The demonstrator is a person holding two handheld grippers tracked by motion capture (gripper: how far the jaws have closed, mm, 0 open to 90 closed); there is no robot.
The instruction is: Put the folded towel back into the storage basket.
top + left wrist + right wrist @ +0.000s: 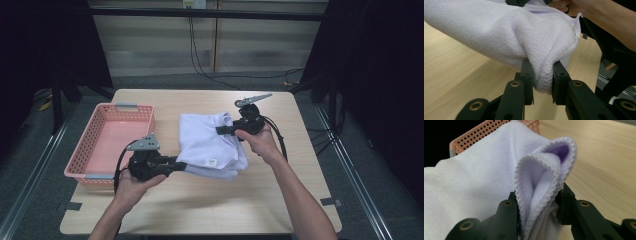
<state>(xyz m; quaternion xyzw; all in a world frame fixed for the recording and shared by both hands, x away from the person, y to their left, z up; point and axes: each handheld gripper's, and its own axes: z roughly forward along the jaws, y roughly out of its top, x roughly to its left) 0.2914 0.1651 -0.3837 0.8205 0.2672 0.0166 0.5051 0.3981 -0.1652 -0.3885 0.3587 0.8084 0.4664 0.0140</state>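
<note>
You have one towel [210, 142], one basket [107, 140] and two grippers on the table [200, 210]. The towel is white with a faint lilac tint, a soft looped knit, folded into several layers with stitched hems along its edges and a small white label on its near part. It lies at the middle of the table, just to the right of the pink perforated basket, which sits at the table's left edge with a grey handle at each end.

Your left gripper [181, 165] comes in from the near left, and its jaws are clamped on the towel's near left corner: in the left gripper view [543, 83] a rounded fold of fabric is pinched between the two black jaws, with the hem curving round the right jaw. Your right gripper [222, 130] reaches in from the right at the towel's far edge, and its jaws are likewise clenched on cloth: in the right gripper view [537, 207] a doubled-over hemmed corner stands up between them, lilac in its hollow, with the basket beyond.
</note>
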